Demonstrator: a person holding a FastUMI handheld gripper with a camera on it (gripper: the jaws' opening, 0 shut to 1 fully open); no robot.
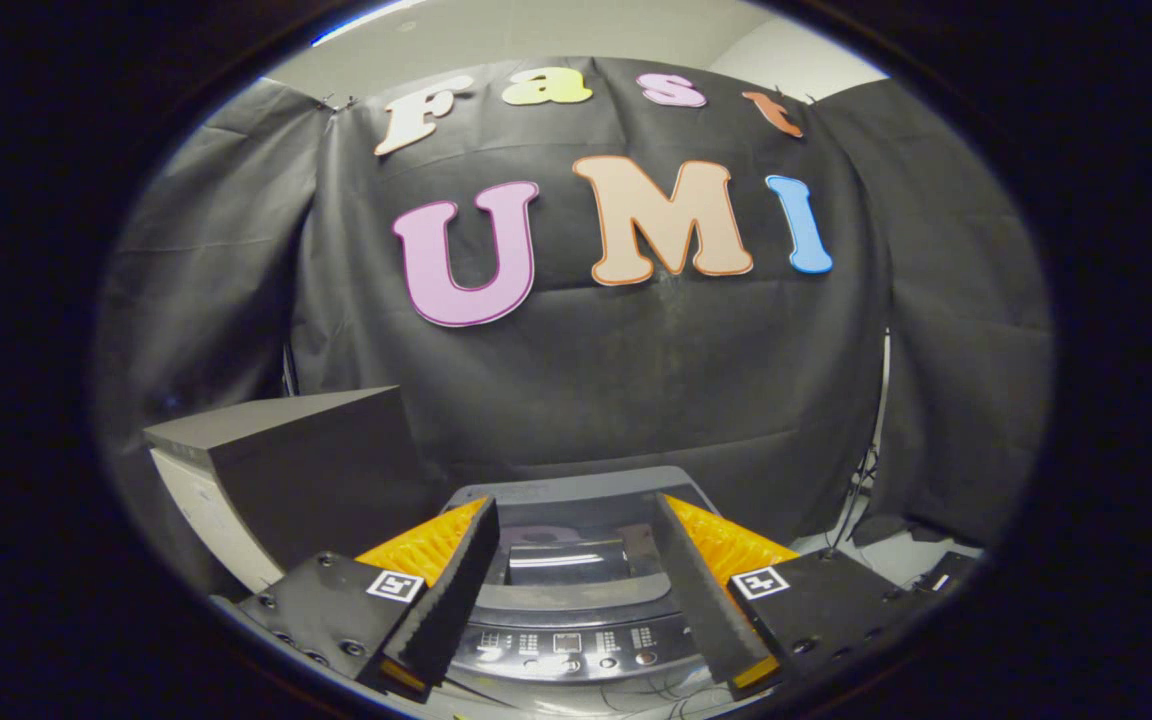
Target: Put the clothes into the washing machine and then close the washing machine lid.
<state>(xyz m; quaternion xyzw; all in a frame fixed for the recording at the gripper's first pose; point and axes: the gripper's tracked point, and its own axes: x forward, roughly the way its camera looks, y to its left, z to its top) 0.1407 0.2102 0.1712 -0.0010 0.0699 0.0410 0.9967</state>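
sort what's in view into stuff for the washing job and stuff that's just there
For the job:
- washing machine, lid down, between the claw's fingers
- claw, open, holding nothing

Just there:
- dark box beside the machine
- cables beyond it

Square black-and-white coded marker tags: one on each gripper [576,600] finger mount, patterns only, no readable characters. The fingers stand spread apart, with nothing between them but the view of the machine beyond

Washing machine [576,520] control panel [568,643]: rows of small pale markings beside a little display and round buttons, too small to read

No brand name or number can be read anywhere
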